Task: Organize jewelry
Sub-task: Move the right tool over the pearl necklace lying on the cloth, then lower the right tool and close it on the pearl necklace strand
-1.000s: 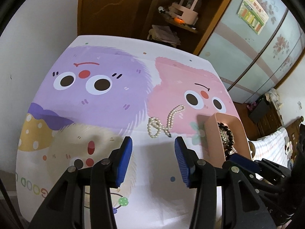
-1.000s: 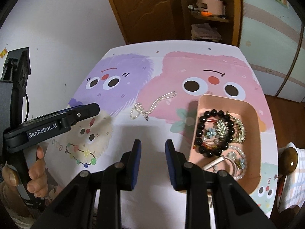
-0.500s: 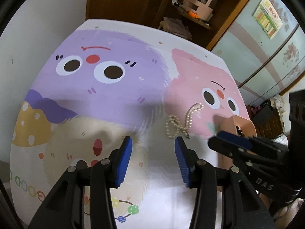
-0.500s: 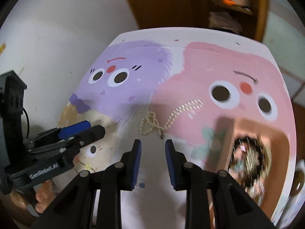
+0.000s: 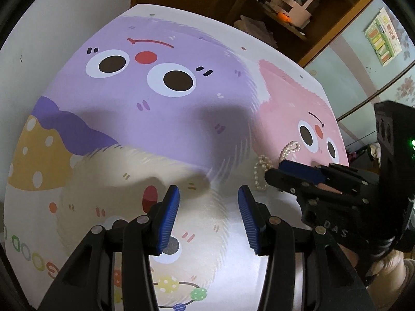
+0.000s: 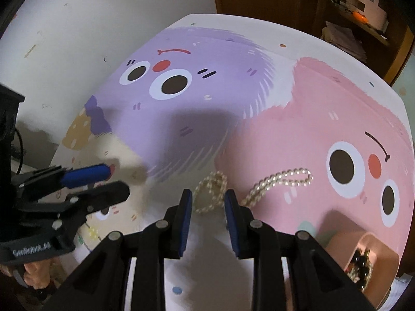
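Note:
A pearl necklace [image 6: 249, 189] lies loose on the cartoon tablecloth [image 6: 207, 103]. My right gripper [image 6: 208, 202] is open and low over the cloth, its blue pads on either side of the necklace's left loop. In the left wrist view the necklace [image 5: 260, 171] lies just beyond the right gripper [image 5: 298, 173]. My left gripper [image 5: 208, 202] is open and empty over the cream monster print, left of the necklace. A pink tray [image 6: 373, 254] holding beaded bracelets sits at the lower right.
A printed bead bracelet [image 5: 181, 290] is part of the cloth pattern near the front edge. A white wall runs along the table's left side. A wooden cabinet [image 5: 285, 13] with shelves stands behind the table.
My right gripper has moved forward and down to the pearl necklace, so the tray has slid to the lower right corner. My left gripper has moved left and lower over the cloth.

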Demonstrator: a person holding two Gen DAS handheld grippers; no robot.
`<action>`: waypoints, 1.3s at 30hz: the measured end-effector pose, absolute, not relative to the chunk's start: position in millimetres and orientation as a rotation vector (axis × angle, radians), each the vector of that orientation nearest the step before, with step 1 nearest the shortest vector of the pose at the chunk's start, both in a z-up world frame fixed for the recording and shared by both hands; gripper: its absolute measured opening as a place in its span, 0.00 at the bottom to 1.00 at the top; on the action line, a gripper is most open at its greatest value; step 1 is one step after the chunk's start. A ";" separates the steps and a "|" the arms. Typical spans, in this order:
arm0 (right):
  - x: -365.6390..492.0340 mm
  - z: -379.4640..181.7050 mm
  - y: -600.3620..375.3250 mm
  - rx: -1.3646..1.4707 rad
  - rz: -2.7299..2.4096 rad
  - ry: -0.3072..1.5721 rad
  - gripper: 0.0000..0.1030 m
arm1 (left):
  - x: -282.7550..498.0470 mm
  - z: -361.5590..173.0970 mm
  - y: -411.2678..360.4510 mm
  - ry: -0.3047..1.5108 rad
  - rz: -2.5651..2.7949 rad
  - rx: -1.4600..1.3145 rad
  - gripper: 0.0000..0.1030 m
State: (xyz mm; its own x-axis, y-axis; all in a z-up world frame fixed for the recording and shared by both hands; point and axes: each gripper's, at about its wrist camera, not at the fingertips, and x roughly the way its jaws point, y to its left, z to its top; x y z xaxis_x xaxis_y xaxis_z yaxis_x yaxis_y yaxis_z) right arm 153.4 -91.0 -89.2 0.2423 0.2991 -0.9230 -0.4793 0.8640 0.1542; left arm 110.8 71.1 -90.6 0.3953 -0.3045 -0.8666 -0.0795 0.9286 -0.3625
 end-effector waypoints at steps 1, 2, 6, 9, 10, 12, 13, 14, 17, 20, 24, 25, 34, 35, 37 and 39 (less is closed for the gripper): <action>154.9 -90.5 -90.1 -0.174 0.535 1.218 0.25 | 111.1 -90.6 70.8 1.162 -0.148 -0.374 0.44; 157.2 -92.5 -89.0 -0.178 0.534 1.223 0.25 | 111.1 -90.3 70.3 1.161 -0.149 -0.372 0.44; 161.9 -97.8 -85.7 -0.202 0.528 1.236 0.25 | 110.5 -89.9 70.2 1.162 -0.148 -0.374 0.44; 162.3 -101.9 -83.4 -0.232 0.519 1.238 0.25 | 110.6 -90.0 70.2 1.163 -0.149 -0.375 0.45; 161.8 -101.8 -82.4 -0.242 0.519 1.234 0.25 | 110.8 -90.0 70.2 1.163 -0.148 -0.374 0.44; 161.6 -101.7 -81.0 -0.258 0.516 1.226 0.23 | 111.7 -90.2 70.0 1.165 -0.148 -0.376 0.45; 161.1 -101.8 -79.9 -0.272 0.510 1.218 0.19 | 111.7 -90.3 70.7 1.165 -0.148 -0.376 0.45; 161.0 -101.9 -78.6 -0.286 0.506 1.213 0.17 | 111.9 -90.1 70.6 1.165 -0.148 -0.376 0.45; 159.4 -102.0 -77.3 -0.330 0.488 1.199 0.11 | 112.6 -89.5 70.2 1.164 -0.147 -0.373 0.45; 159.3 -102.1 -76.4 -0.342 0.474 1.196 0.09 | 112.8 -89.2 69.9 1.162 -0.150 -0.375 0.45; 160.1 -99.0 -77.4 -0.320 0.474 1.194 0.05 | 113.2 -87.7 68.5 1.156 -0.152 -0.372 0.45; 159.0 -97.7 -78.3 -0.314 0.474 1.190 0.05 | 113.5 -87.6 68.1 1.155 -0.152 -0.373 0.45; 154.7 -68.3 -94.8 -0.184 0.486 1.146 0.05 | 112.1 -80.1 68.2 1.144 -0.157 -0.369 0.45; 153.0 -62.6 -97.7 -0.166 0.488 1.138 0.05 | 112.1 -78.1 67.4 1.141 -0.158 -0.368 0.45; 151.3 -50.1 -103.6 -0.134 0.488 1.120 0.05 | 111.5 -72.4 65.8 1.134 -0.159 -0.361 0.45; 148.7 -34.7 -110.4 -0.099 0.485 1.093 0.05 | 110.6 -64.4 63.5 1.120 -0.165 -0.357 0.45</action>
State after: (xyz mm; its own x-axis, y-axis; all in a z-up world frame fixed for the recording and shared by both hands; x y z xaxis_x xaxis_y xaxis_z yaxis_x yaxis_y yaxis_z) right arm 148.7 -110.4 -34.7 0.3669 0.3287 -0.8702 -0.4246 0.8915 0.1577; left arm 110.6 63.5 -64.4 0.4308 -0.3063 -0.8489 -0.0492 0.9313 -0.3610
